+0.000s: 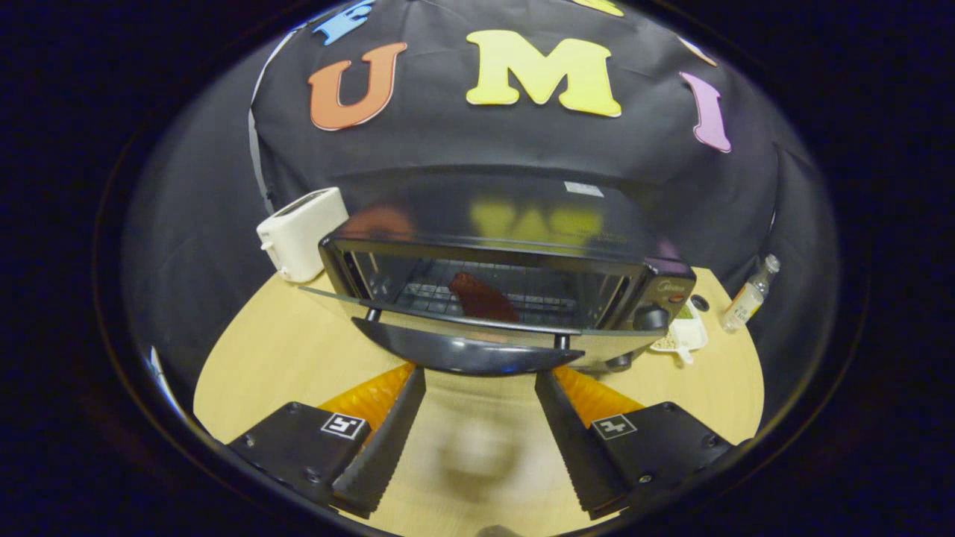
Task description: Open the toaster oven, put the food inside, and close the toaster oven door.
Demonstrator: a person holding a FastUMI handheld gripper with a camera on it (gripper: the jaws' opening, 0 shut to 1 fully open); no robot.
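At frame centre the oven (pixel 515 246) door (pixel 462 328) hangs open with food (pixel 481 297) on its rack; the fingers (pixel 388 436), spread wide and empty below the handle (pixel 466 354), should lift it evenly.

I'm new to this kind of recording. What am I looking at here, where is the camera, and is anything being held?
The camera rides on a handheld two-finger tool and looks forward along its fingers. They are spread apart and hold nothing. Just ahead of them on a wooden table stands a toaster oven with its glass door swung down open. A dark reddish piece of food lies on the rack inside. A white toaster stands to one side of the oven; a small white dish and a small bottle stand to the other.
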